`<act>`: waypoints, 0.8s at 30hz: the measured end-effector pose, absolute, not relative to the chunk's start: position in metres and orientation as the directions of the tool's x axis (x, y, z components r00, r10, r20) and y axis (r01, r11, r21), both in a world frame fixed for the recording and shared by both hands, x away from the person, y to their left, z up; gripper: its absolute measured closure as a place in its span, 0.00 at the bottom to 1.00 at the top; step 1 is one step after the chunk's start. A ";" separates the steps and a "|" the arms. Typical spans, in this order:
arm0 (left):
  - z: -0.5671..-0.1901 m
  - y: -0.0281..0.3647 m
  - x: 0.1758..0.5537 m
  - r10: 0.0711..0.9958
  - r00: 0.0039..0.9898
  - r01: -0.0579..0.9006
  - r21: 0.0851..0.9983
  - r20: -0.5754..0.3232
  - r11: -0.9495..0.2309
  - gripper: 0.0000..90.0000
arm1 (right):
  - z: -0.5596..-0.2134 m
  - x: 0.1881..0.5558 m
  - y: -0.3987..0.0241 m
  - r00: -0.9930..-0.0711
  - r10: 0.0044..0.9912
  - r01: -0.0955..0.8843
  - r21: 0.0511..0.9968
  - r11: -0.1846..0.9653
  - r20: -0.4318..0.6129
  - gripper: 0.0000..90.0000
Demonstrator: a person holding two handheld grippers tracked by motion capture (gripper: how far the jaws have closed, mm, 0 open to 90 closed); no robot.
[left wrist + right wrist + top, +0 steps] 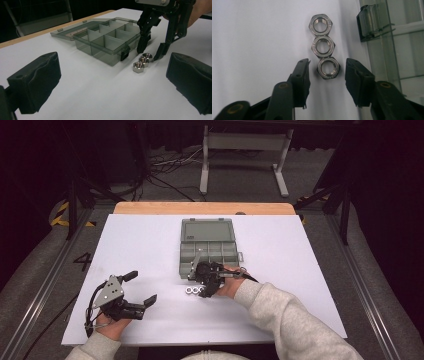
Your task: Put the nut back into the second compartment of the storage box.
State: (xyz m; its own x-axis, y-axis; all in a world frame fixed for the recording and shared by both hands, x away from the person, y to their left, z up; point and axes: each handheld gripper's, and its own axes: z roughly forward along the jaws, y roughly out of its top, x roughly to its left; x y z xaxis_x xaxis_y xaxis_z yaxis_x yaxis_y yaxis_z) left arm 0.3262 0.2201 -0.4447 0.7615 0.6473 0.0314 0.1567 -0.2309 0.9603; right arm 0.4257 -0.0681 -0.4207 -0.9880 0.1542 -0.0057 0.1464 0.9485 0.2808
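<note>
The high view looks forward and down over the whole table [150,245]; the left gripper view sits low, facing across it; the right gripper view looks steeply down, close (both share the three hex nuts [324,47]).

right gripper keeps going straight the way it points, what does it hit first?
Likely the nearest hex nut, lying between the right gripper's open jaws with gaps either side; straight down, the white table.
</note>
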 end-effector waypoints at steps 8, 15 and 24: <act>-0.445 0.220 0.326 0.644 0.765 0.162 0.960 0.025 -0.229 0.01 | -0.424 0.426 -0.067 -0.986 0.167 0.162 0.256 0.953 0.000 0.75; -0.445 0.220 0.326 0.644 0.765 0.161 0.960 0.027 -0.230 0.01 | -0.422 0.425 -0.069 -0.986 0.168 0.160 0.239 0.958 -0.016 0.78; -0.445 0.220 0.327 0.645 0.764 0.161 0.960 0.025 -0.228 0.01 | -0.396 0.420 -0.073 -0.986 0.166 0.151 0.286 0.946 -0.029 0.78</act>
